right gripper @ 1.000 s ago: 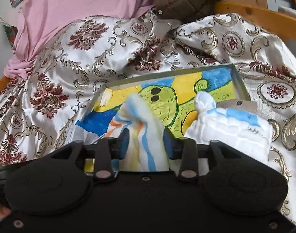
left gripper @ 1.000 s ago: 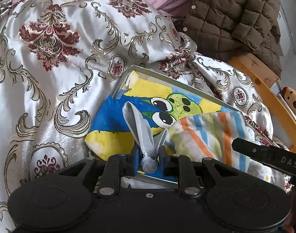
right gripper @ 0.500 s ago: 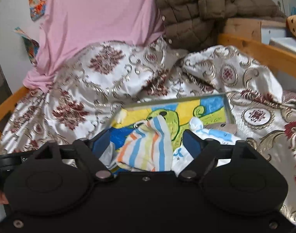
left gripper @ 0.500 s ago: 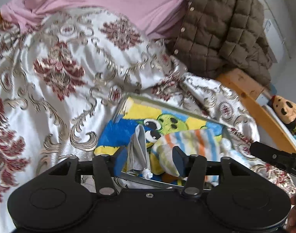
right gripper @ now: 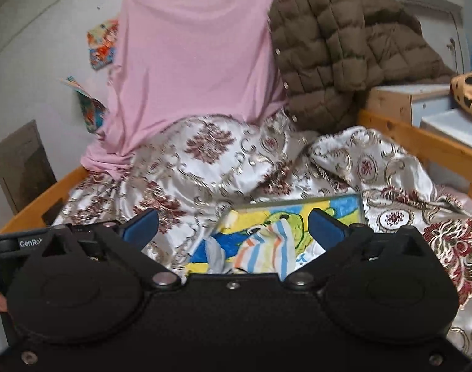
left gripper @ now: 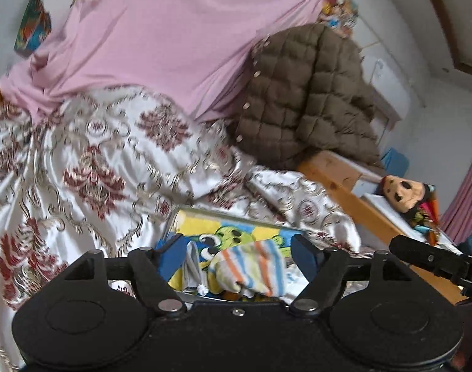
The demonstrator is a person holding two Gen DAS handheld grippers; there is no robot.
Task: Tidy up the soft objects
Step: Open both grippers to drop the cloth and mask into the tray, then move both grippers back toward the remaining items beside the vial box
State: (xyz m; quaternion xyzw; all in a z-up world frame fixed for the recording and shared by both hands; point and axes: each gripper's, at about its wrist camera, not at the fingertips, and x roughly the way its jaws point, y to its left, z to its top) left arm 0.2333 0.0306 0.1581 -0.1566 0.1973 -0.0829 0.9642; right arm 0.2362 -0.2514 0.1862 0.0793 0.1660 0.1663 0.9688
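Observation:
A striped sock (left gripper: 251, 268) in orange, blue and yellow lies on a framed cartoon tray (left gripper: 205, 226) on the bed. A small grey sock (left gripper: 191, 266) lies just left of it. My left gripper (left gripper: 239, 252) is open and empty, raised back above both socks. My right gripper (right gripper: 233, 224) is open and empty, wide apart, pulled back from the tray (right gripper: 344, 204). The striped sock (right gripper: 267, 252) and the grey sock (right gripper: 214, 252) also show in the right wrist view. A white and blue cloth (right gripper: 301, 259) peeks beside the striped sock.
A floral satin quilt (left gripper: 96, 161) covers the bed. A pink cloth (left gripper: 161, 40) and a brown quilted jacket (left gripper: 304, 93) hang at the back. A wooden bed rail (left gripper: 353, 198) runs on the right, with a plush toy (left gripper: 403, 192) beyond it.
Both grippers let go of their socks, opened wide and lifted back from the tray. The grey and striped socks now lie on the tray.

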